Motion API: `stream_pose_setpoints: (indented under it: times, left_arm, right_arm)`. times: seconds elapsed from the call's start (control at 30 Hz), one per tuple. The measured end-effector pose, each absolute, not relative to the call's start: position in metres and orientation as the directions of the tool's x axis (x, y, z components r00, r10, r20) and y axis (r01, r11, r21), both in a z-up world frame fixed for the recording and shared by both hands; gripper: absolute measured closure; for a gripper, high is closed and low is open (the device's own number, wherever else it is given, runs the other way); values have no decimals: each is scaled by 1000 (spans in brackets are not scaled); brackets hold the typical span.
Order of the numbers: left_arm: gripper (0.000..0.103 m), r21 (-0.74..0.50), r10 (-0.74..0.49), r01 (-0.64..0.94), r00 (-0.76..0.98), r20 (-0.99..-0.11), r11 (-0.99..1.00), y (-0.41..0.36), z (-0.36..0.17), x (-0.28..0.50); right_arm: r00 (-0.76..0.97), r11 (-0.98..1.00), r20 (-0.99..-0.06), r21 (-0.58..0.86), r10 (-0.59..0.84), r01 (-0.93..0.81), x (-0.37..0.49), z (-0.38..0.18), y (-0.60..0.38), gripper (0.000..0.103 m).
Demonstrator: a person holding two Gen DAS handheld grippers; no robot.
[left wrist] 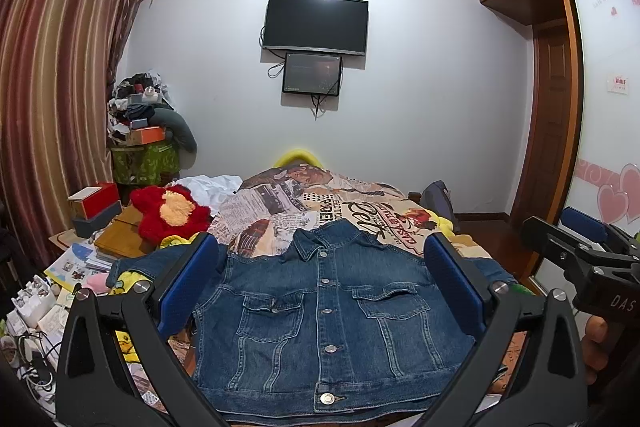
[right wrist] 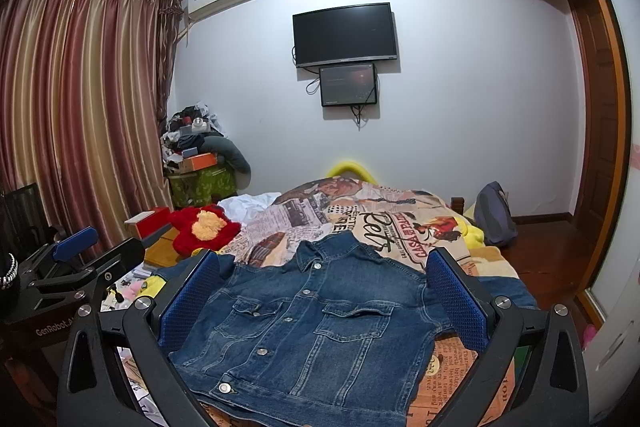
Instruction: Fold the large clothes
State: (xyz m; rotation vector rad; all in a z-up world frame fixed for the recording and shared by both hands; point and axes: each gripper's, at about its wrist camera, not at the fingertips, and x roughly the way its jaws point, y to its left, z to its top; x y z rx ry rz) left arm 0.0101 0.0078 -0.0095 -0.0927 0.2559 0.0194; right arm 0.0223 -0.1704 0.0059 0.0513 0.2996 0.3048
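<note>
A blue denim jacket [left wrist: 320, 311] lies flat and buttoned, front up, on the bed, collar toward the far wall; it also shows in the right wrist view [right wrist: 308, 327]. Its sleeves spread to both sides. My left gripper [left wrist: 320, 275] is open, held above the jacket's near half, its blue pads [left wrist: 188, 283] wide apart and holding nothing. My right gripper [right wrist: 324, 283] is open and empty too, above the jacket. Each gripper shows at the other view's edge: the right one [left wrist: 580, 251] and the left one [right wrist: 80, 259].
The bed has a newspaper-print cover [left wrist: 320, 203]. A red plush toy [left wrist: 172, 211] and boxes [left wrist: 94, 207] sit at the left, with books and clutter [left wrist: 68, 267] nearer. A grey backpack [right wrist: 494, 215] leans at the bed's right. A wardrobe [left wrist: 560, 107] stands right.
</note>
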Motion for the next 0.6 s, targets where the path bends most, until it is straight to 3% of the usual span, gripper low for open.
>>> stream_pose_setpoints:
  times: [0.6]
  left_arm:
    - [0, -84, 13, -36, 966, -258, 996, 8, -9, 14]
  right_arm:
    - [909, 953, -286, 100, 303, -287, 24, 6, -171, 0]
